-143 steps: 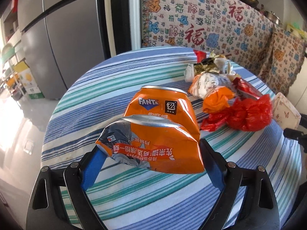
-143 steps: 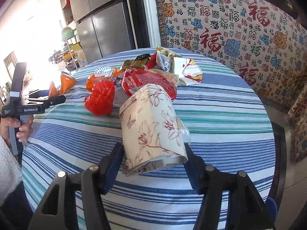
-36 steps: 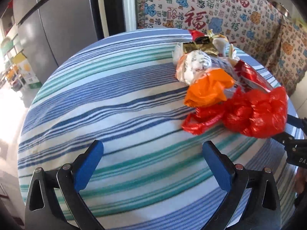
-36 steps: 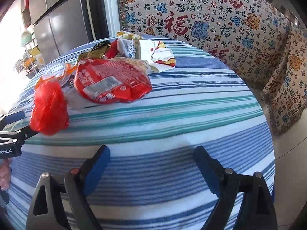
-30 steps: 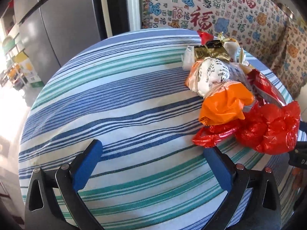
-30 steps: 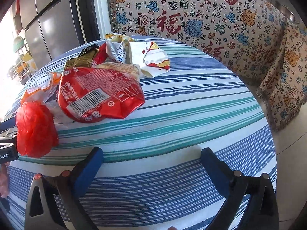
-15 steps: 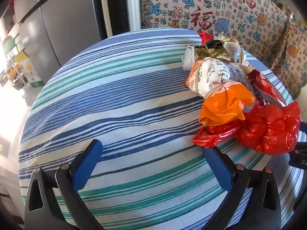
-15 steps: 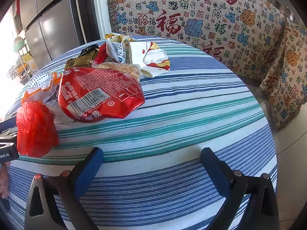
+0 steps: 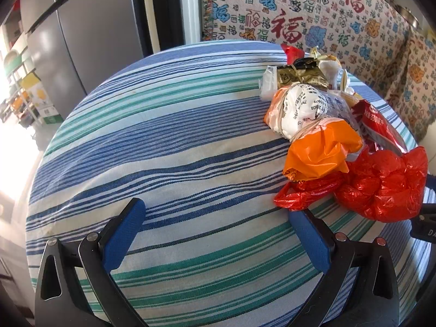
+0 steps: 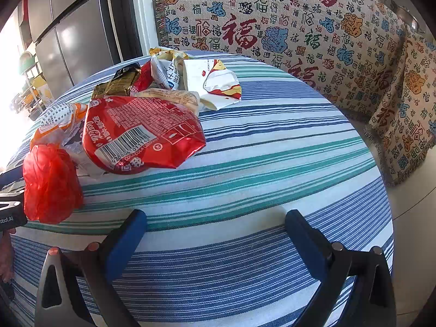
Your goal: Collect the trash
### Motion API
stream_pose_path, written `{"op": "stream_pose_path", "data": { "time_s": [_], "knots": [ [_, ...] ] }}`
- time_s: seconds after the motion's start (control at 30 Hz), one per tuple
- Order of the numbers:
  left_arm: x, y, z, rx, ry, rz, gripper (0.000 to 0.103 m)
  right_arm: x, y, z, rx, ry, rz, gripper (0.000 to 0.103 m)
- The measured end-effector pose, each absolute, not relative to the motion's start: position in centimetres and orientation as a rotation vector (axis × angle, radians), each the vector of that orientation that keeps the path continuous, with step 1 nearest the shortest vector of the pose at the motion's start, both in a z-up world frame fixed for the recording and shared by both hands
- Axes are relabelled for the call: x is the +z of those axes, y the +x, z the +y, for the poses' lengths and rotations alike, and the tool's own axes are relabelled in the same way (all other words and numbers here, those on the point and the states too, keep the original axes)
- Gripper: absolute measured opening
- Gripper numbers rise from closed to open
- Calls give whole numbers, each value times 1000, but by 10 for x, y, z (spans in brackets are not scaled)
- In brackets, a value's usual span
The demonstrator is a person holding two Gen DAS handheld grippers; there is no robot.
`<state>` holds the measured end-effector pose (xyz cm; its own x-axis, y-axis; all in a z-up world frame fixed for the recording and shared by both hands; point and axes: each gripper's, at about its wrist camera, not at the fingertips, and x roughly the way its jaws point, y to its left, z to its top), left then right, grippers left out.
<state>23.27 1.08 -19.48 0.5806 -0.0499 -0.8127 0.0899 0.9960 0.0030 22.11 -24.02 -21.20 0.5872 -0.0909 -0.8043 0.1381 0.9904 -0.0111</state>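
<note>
- Round table under a blue, green and white striped cloth, grey fridge behind, patterned throw on the right side.
- Both tools empty now: left gripper spread wide over bare cloth, nothing between the blue pads. Same for the right gripper, fingers apart, gripping nothing.
- Big change from a few seconds back: gone from the left jaws, one crushed orange soda can. Gone from the right jaws, one floral paper pack. Neither anywhere in view now, so presumably dropped off somewhere out of frame.
- Barely any shift over the last second, just hovering at the near edge.
- Still waiting on the table: red plastic bag nearest, touching the orange bag, then a white printed wrapper, a gold-black pack, a red Coca-Cola label wrap and a torn white carton at the far end.
- Meaning: two pieces cleared, pile mostly untouched, so probably early-to-middle of the job.
- Best guess for next grab: red bag for the left side, red wrap for the right. Crinkly soft stuff, likely to slip or drag neighbours along.
</note>
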Motion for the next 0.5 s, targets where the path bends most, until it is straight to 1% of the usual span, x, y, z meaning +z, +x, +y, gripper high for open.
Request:
{"op": "stream_pose_path", "data": {
  "time_s": [0.5],
  "knots": [
    [-195,238,7,-47,28,949,103,-212,221,-240,-134,55,935,103]
  ]
}}
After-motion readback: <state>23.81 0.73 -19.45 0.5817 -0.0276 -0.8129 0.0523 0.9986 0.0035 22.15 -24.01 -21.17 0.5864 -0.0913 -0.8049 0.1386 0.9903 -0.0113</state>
